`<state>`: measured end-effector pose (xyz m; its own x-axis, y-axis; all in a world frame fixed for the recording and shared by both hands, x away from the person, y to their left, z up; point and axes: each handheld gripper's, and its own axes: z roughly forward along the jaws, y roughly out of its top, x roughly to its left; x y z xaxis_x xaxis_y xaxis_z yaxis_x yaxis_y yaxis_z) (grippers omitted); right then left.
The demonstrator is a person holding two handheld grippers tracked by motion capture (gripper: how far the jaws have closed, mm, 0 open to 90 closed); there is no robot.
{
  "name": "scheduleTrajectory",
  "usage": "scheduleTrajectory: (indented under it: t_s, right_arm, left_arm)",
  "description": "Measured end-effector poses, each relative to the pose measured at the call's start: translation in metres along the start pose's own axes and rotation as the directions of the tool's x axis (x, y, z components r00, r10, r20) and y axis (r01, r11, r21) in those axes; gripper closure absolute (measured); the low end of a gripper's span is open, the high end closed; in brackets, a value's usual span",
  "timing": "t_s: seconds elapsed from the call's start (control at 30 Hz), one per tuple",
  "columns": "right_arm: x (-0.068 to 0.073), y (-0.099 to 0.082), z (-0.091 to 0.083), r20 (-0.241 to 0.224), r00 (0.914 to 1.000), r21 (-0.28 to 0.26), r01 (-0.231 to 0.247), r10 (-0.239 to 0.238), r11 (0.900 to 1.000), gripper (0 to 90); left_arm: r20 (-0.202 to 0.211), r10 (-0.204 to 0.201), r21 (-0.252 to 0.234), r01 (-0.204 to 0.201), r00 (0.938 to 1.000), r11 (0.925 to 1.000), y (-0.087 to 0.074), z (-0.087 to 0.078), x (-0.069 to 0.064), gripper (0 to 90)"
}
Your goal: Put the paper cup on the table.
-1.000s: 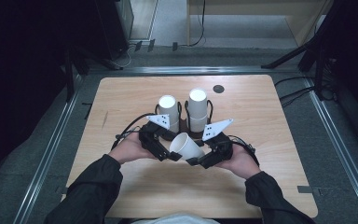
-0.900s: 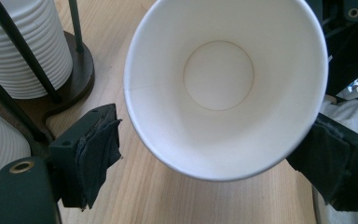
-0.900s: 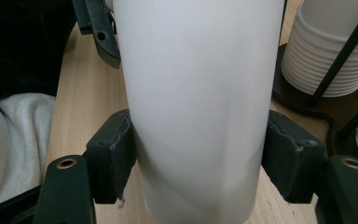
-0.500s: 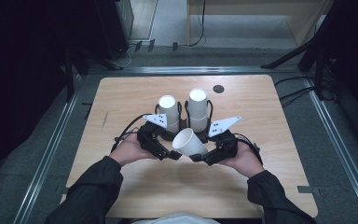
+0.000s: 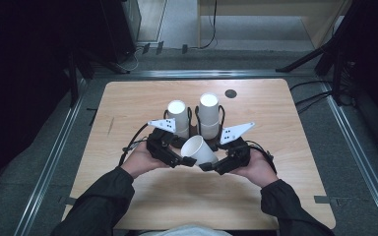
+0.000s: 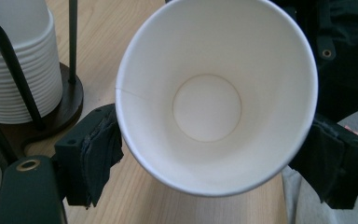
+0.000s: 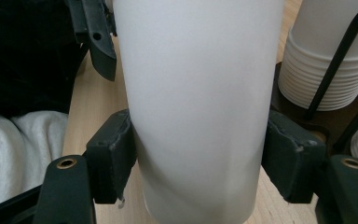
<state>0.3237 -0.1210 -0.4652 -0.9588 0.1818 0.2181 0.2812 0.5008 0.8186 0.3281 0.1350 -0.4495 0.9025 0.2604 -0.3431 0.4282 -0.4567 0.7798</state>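
Note:
A single white paper cup [image 5: 198,150] lies tilted on its side between my two grippers, above the table's middle. My left gripper [image 5: 187,161] is at the cup's open end. In the left gripper view the empty cup [image 6: 214,107] has its mouth toward the camera, and both pads press its rim. My right gripper [image 5: 205,166] holds the cup's lower body. In the right gripper view the cup wall [image 7: 196,93] stands between the two pads, which touch it. Both grippers are shut on this cup.
Two stacks of white cups [image 5: 177,117] [image 5: 209,109] stand upside down in black wire holders just behind the grippers, close to the held cup. The left stack [image 6: 18,70] and right stack [image 7: 326,60] appear nearby. A small black disc [image 5: 231,93] sits on the wooden table [image 5: 128,103] at the back.
Both hands have drifted slightly outward with the cup still between them. The cup's mouth has turned a little more toward the left gripper.

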Motion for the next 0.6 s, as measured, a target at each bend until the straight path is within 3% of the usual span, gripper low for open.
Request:
scheduleTrajectory:
  t_s: [0.4,0.6]
  right_arm:
    - [-0.0003,-0.0007,0.0071,-0.028,0.9994,-0.011,-0.022,0.022,0.9997,32.0]
    - [0.0000,-0.0012,0.0083,-0.029,0.9991,-0.012,-0.032,0.032,0.9994,32.1]
  left_arm:
    - [0.020,-0.031,-0.070,0.033,0.9993,0.9970,-0.0018,0.0023,0.0006,16.3]
    - [0.006,-0.024,-0.070,0.024,0.9997,0.9973,-0.0018,0.0022,-0.0001,18.3]
